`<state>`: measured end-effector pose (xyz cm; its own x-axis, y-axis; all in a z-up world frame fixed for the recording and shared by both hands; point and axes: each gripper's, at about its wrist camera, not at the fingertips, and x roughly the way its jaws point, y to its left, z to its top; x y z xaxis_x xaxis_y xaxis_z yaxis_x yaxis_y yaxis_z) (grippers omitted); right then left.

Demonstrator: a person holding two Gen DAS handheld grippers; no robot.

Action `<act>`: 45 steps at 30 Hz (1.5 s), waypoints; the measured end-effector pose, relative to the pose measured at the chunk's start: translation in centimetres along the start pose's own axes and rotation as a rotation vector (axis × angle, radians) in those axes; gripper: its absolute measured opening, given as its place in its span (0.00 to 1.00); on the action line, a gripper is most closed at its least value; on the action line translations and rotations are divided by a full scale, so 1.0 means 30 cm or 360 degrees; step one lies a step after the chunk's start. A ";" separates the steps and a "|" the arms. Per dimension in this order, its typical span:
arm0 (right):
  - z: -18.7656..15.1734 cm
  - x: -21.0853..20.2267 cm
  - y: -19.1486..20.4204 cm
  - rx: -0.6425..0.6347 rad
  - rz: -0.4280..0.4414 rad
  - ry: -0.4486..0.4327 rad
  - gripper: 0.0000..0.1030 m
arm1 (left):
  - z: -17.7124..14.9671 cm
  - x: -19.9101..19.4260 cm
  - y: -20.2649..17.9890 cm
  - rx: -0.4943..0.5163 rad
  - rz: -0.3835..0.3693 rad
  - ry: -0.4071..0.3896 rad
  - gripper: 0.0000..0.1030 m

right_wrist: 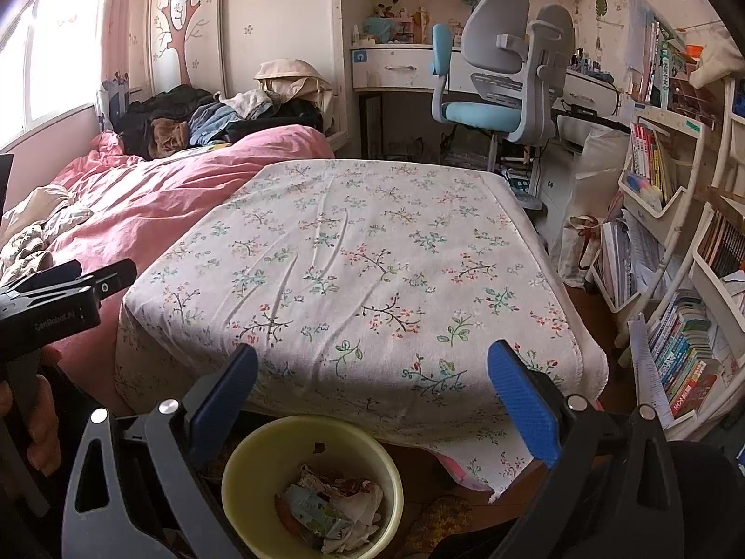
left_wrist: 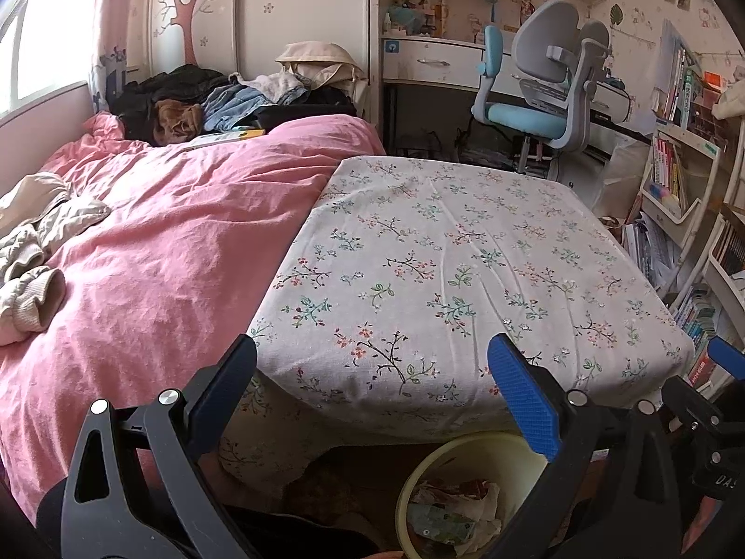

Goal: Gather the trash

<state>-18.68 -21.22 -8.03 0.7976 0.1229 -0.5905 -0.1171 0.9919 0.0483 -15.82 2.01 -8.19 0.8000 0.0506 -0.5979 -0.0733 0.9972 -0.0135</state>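
In the left wrist view, the left gripper sat nearest the lens, its jaws released wide with nothing between them. Below, at six o'clock, the yellow bin stood on the floor with crumpled wrappers inside. Ahead, at twelve o'clock, lay the bench under a floral cloth. The pink bed spread at nine o'clock, and the desk chair stood at one o'clock. The right gripper's arm showed at four o'clock.

In the right wrist view, the right gripper was likewise released and held nothing. The yellow bin sat at six o'clock, just under the near edge of the floral cloth, trash piled in its bottom. The left gripper's body appeared at nine o'clock, and a bookshelf stood at three o'clock.
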 end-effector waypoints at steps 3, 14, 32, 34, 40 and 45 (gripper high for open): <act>-0.002 0.001 -0.002 -0.0001 0.0001 0.0002 0.92 | 0.000 0.000 0.002 -0.0004 0.0007 -0.0004 0.93; 0.000 0.004 -0.001 -0.0003 0.0000 0.0005 0.92 | 0.002 0.001 0.004 0.0013 0.0012 -0.0013 0.93; -0.008 0.013 0.001 -0.0012 -0.0001 0.0010 0.92 | 0.005 -0.009 -0.004 0.0024 0.0014 -0.0021 0.93; -0.008 0.015 0.001 -0.0013 -0.0001 0.0011 0.92 | 0.008 -0.008 -0.008 0.0029 0.0011 -0.0014 0.93; -0.006 0.016 0.000 -0.0009 -0.0001 0.0014 0.92 | 0.010 -0.013 -0.021 0.0060 0.0014 -0.0017 0.93; -0.001 0.016 0.004 -0.0008 -0.0002 0.0013 0.92 | 0.009 -0.010 -0.022 0.0065 0.0020 -0.0015 0.93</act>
<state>-18.33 -21.03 -8.32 0.7929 0.1215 -0.5971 -0.1194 0.9919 0.0433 -15.87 1.36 -7.79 0.8049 0.0634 -0.5900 -0.0589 0.9979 0.0268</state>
